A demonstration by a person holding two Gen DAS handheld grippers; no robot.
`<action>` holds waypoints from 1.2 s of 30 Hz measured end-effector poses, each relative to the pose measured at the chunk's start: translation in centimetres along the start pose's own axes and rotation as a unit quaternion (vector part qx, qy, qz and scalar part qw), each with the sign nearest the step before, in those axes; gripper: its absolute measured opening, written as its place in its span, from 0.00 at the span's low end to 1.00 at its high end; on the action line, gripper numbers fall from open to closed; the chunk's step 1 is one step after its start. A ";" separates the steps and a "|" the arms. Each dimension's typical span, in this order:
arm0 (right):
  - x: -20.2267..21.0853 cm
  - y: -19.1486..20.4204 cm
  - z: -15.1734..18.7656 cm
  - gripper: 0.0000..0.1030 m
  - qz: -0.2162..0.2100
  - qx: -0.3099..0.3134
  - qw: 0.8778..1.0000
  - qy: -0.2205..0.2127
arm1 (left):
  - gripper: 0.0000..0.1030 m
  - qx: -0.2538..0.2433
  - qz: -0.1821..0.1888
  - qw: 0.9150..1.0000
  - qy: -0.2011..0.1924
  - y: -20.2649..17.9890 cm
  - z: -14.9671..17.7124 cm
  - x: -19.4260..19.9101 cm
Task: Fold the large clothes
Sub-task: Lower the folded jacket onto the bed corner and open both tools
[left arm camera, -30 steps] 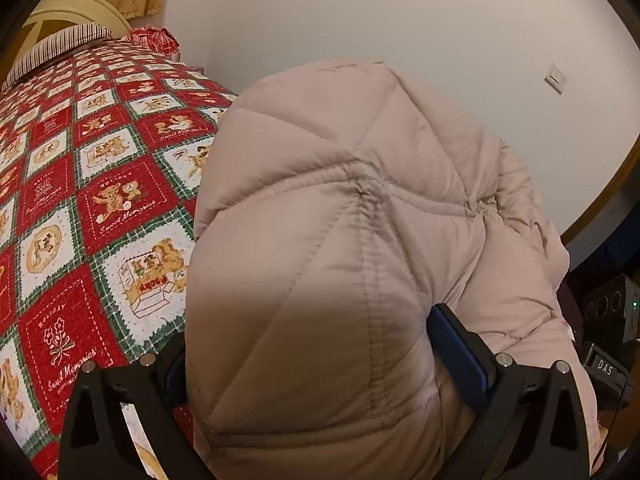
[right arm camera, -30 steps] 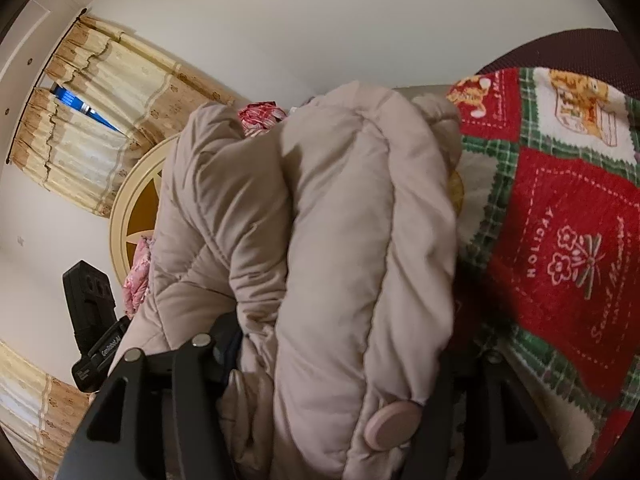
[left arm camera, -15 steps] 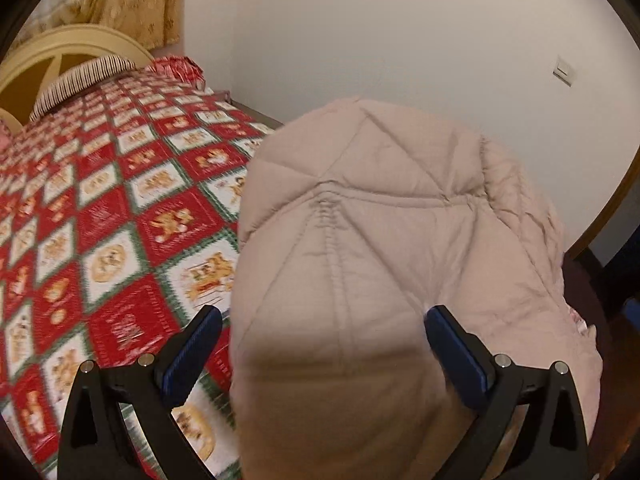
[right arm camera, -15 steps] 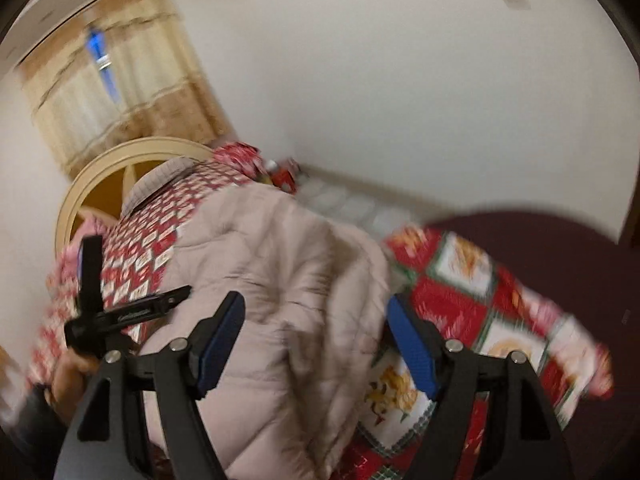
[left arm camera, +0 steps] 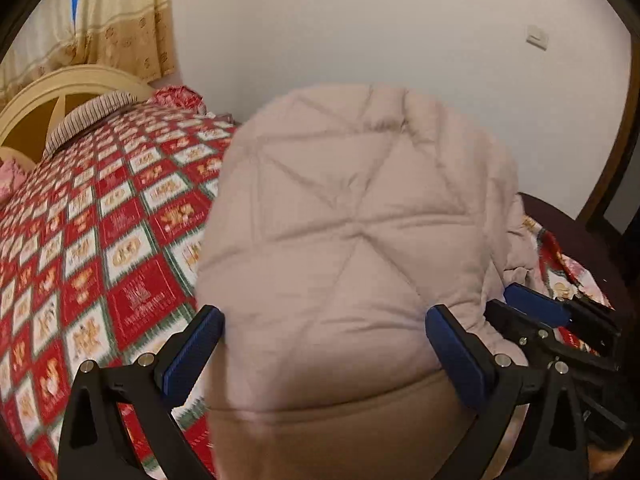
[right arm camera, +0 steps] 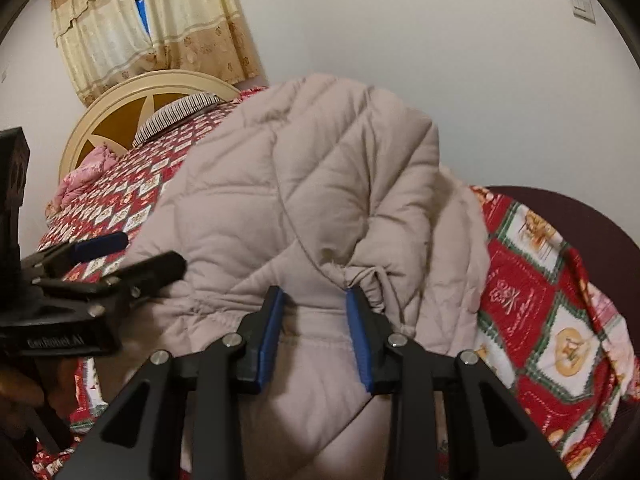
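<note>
A bulky beige quilted jacket [left arm camera: 352, 240] lies in a folded heap on the bed near its foot; it also fills the right wrist view [right arm camera: 312, 200]. My left gripper [left arm camera: 324, 344] is wide open with the jacket's near bulge between its blue pads, apart from the left pad. My right gripper [right arm camera: 316, 332] is partly closed around a gathered fold of the jacket; the pads stand close to the cloth, and I cannot tell whether they pinch it. The right gripper shows at the right of the left wrist view [left arm camera: 552, 320], and the left gripper at the left of the right wrist view [right arm camera: 100, 264].
The bed carries a red, green and white patchwork quilt [left arm camera: 100, 240]. A cream headboard [right arm camera: 152, 100], a striped pillow [left arm camera: 88, 116] and a pink cloth [right arm camera: 80, 176] are at the far end. A white wall and curtains [right arm camera: 160, 20] stand behind.
Both grippers let go of the jacket and pulled back. The left now stands open around the heap. The right opened wide, then narrowed on a fold at the near edge.
</note>
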State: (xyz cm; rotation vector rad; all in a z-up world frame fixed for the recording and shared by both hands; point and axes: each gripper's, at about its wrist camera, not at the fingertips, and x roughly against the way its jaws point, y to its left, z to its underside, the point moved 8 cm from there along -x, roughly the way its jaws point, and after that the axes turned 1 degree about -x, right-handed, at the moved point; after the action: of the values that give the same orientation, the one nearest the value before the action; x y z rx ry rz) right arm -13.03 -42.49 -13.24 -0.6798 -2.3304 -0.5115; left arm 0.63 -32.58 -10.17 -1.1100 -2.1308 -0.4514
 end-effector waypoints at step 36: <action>25.3 1.8 -0.9 1.00 0.041 -0.042 0.974 -0.220 | 0.99 -0.043 -0.121 0.981 -0.146 -2.6 2.7 17.5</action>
State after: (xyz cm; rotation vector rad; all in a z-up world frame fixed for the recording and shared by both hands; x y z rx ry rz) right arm -28.16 -33.08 4.89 -1.0103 -2.6848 -0.4598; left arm -9.65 -22.32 0.30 -1.0187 -2.5424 -0.5216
